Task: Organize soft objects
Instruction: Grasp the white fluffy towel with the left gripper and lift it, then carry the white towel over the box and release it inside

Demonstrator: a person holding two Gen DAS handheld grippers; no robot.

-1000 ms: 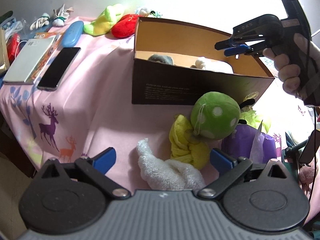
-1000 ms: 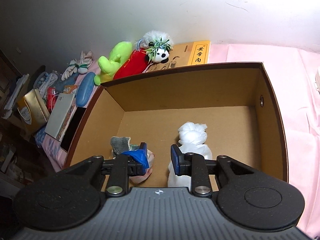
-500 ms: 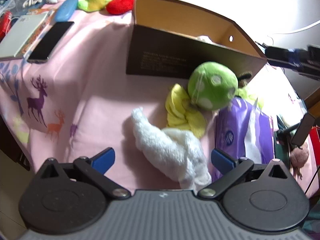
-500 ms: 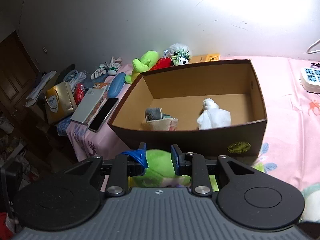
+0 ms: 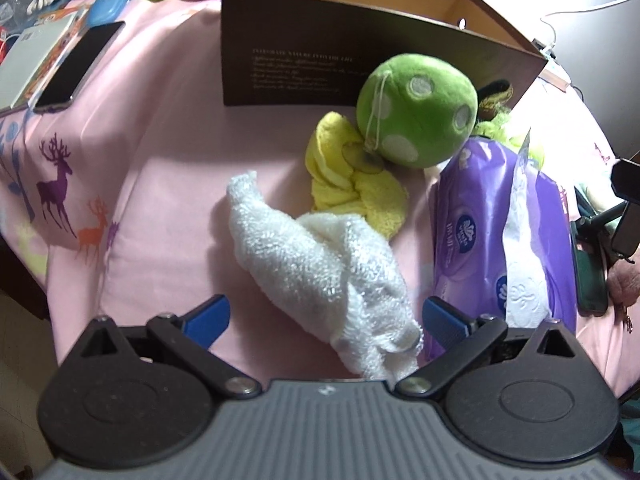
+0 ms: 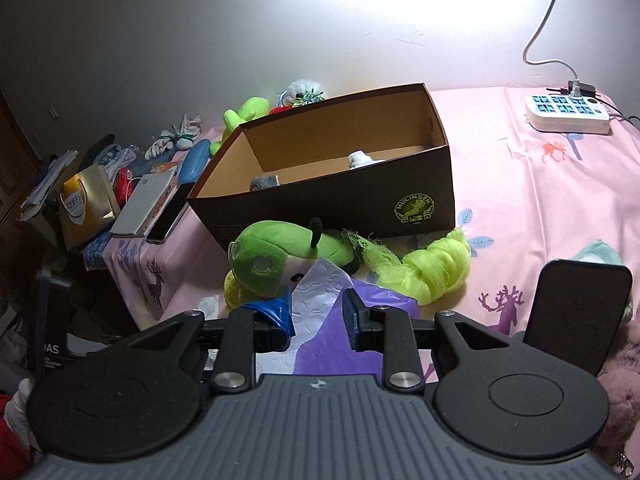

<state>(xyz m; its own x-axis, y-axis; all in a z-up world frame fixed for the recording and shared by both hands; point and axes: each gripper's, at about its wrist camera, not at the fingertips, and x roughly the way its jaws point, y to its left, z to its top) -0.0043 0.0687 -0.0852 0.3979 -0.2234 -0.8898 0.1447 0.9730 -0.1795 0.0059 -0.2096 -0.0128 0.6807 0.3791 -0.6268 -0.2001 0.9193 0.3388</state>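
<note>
L gripper [image 5: 324,316] jaws wide apart, lower now over white towel [image 5: 320,264]. R gripper [image 6: 318,314], pulled back from box [image 6: 400,196] w/ "MULINSEN" logo, jaws narrowly parted, nothing pinched, above purple tissue pack [image 6: 360,344]. Green plush [image 5: 416,116] against box front.

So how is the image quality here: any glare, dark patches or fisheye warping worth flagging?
Left wrist view: sharp on the white towel, evenly lit, but glare whitens the bedsheet at the far right, and the box edges bow. Right wrist view: a bright hotspot blows out the wall, the left side with the gold bag sinks into shadow, and the frame corners vignette black.
</note>
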